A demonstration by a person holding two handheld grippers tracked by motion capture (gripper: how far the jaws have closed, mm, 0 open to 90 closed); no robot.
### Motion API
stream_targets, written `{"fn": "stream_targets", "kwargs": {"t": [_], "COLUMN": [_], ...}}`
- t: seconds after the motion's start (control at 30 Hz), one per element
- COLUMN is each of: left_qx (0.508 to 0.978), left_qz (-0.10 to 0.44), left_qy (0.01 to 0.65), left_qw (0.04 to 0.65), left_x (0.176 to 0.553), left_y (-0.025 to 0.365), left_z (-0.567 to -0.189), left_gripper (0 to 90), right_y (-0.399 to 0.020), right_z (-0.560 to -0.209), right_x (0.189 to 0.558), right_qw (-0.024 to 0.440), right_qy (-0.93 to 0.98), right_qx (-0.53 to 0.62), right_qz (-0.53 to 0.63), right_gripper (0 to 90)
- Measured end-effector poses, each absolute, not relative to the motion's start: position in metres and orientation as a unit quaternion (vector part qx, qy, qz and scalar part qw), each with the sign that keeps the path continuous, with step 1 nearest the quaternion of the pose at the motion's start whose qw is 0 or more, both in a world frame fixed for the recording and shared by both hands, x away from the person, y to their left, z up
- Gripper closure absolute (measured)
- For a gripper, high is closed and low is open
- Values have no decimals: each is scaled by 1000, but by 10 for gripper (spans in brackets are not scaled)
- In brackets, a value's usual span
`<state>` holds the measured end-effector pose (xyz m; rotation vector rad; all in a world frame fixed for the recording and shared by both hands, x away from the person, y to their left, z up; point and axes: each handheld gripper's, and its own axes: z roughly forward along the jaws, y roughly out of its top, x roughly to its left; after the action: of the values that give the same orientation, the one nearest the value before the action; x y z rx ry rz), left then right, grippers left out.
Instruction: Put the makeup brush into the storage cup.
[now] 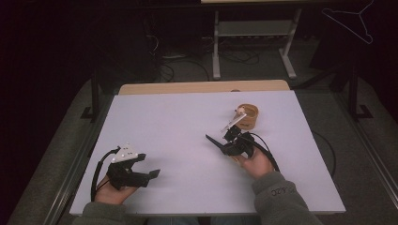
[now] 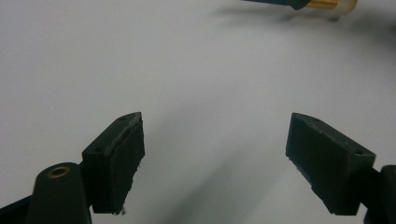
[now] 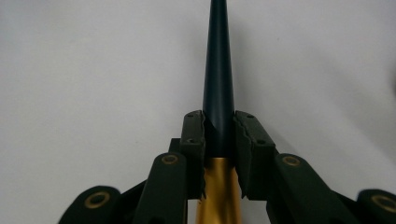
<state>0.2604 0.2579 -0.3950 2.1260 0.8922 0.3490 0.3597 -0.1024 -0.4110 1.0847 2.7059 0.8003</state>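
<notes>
Left gripper (image 1: 151,174) rests wide apart on the white tabletop (image 1: 187,122); right gripper (image 3: 219,135) is clamped on a dark tapered brush handle with gold ferrule (image 3: 218,84), beside a wooden cup (image 1: 247,116). Dark grey carpet, cables and a wire hanger (image 1: 352,21) surround the table.

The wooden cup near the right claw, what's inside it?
A pale stick-like piece leans out over the wooden cup rim. The cup's wall hides its bottom, so anything else inside is unseen.
</notes>
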Motion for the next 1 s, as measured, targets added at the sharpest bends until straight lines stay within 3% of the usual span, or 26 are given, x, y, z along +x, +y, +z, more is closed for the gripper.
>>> {"fn": "stream_targets", "kwargs": {"t": [0.57, 1.0], "left_qx": [851, 912], "left_qz": [132, 96], "left_qy": [314, 173], "left_qw": [400, 361], "left_x": [262, 266], "left_y": [239, 183], "left_z": [-385, -351], "left_gripper": [207, 286], "right_y": [-107, -97], "right_z": [-376, -362], "right_x": [340, 317], "right_qw": [40, 8], "right_qy": [913, 938], "right_qx": [271, 147], "right_qz": [303, 314], "right_gripper": [734, 734]}}
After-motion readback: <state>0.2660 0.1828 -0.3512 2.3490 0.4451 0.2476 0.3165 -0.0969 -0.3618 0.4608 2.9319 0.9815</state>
